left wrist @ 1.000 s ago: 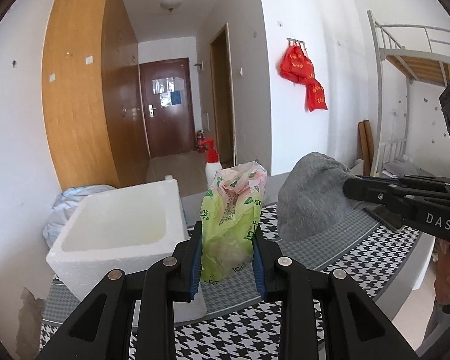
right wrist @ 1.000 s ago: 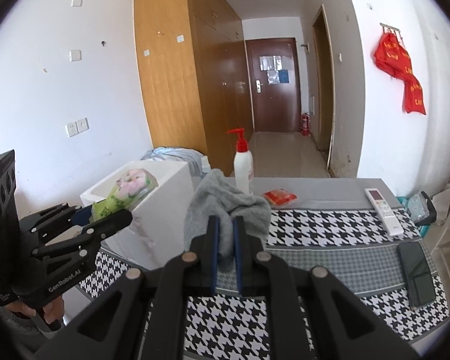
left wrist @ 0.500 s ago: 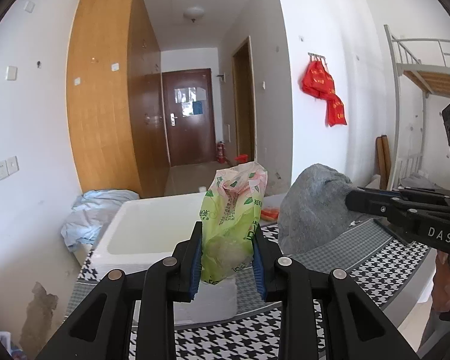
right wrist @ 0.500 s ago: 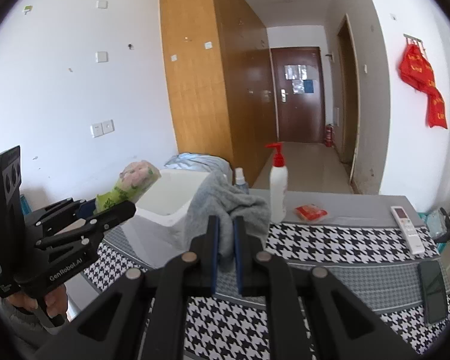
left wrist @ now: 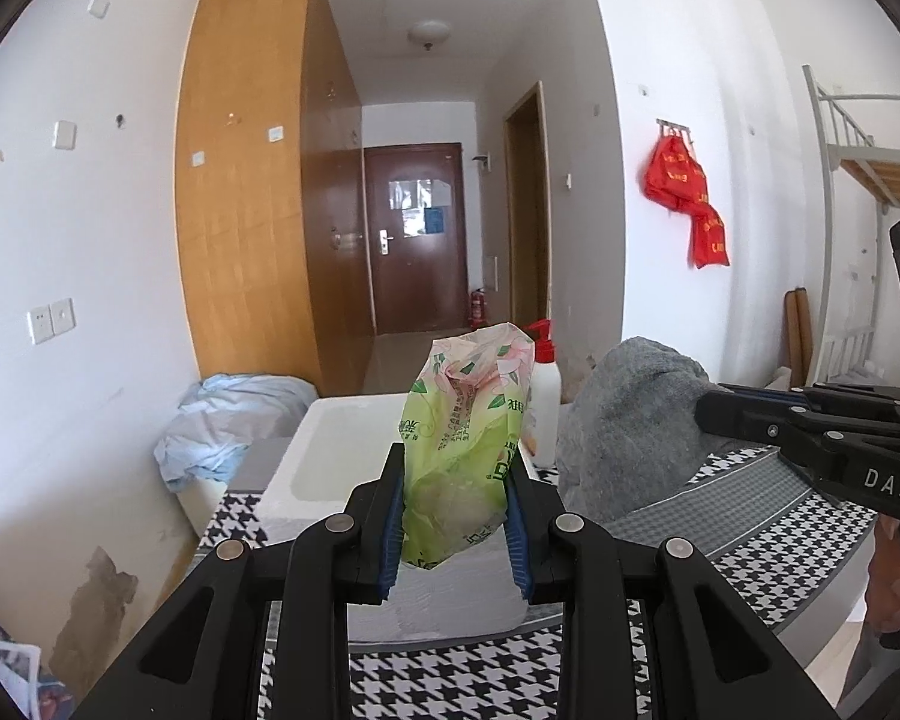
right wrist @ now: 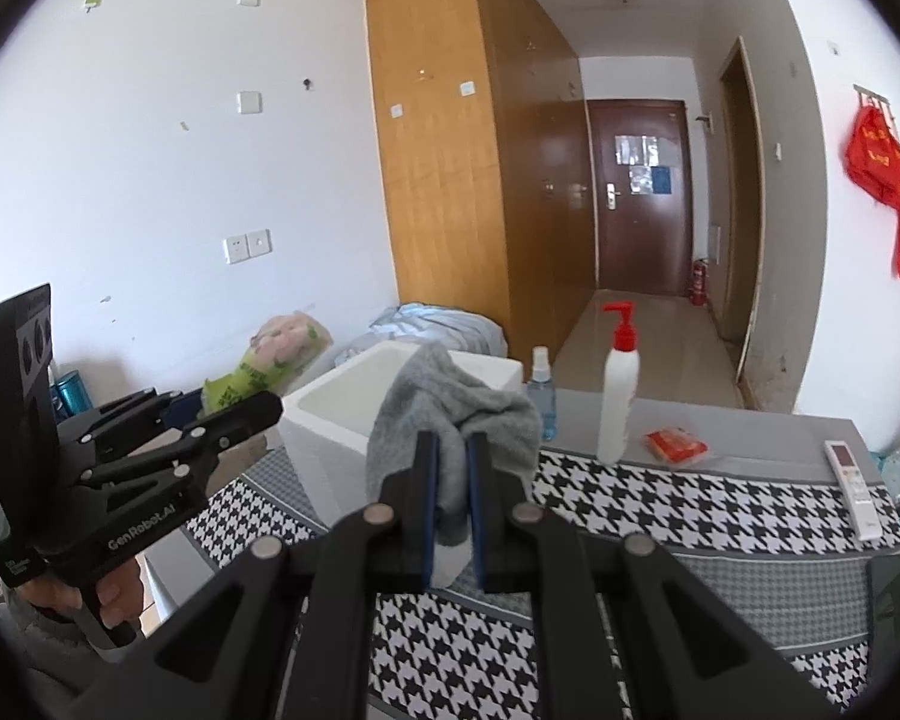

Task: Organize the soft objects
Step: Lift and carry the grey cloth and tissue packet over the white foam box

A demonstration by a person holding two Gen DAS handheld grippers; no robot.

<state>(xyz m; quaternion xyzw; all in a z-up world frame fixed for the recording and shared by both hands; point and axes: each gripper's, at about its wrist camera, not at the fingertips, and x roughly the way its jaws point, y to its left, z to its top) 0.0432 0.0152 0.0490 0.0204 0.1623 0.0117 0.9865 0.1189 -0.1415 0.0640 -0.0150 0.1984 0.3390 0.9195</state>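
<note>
My left gripper (left wrist: 455,510) is shut on a soft green plastic pack with pink flowers (left wrist: 468,432), held upright above the near rim of a white foam box (left wrist: 336,456). Beside it on the right hangs a bunched grey cloth (left wrist: 624,426), gripped by my right gripper (left wrist: 711,408). In the right wrist view the right gripper (right wrist: 450,480) is shut on the grey cloth (right wrist: 450,408), just right of the foam box (right wrist: 354,414). The left gripper (right wrist: 234,408) holds the green pack (right wrist: 276,360) left of the box.
The table wears a houndstooth cloth (right wrist: 660,516). On it stand a red-pump lotion bottle (right wrist: 618,402) and a blue spray bottle (right wrist: 540,396), with a red packet (right wrist: 675,444), a white remote (right wrist: 852,480) and a dark phone (right wrist: 888,588). A blue bundle (left wrist: 222,426) lies behind the box.
Both grippers have swung left towards the foam box and risen slightly, each keeping its grip. The box now sits straight behind the green pack instead of off to its left.
</note>
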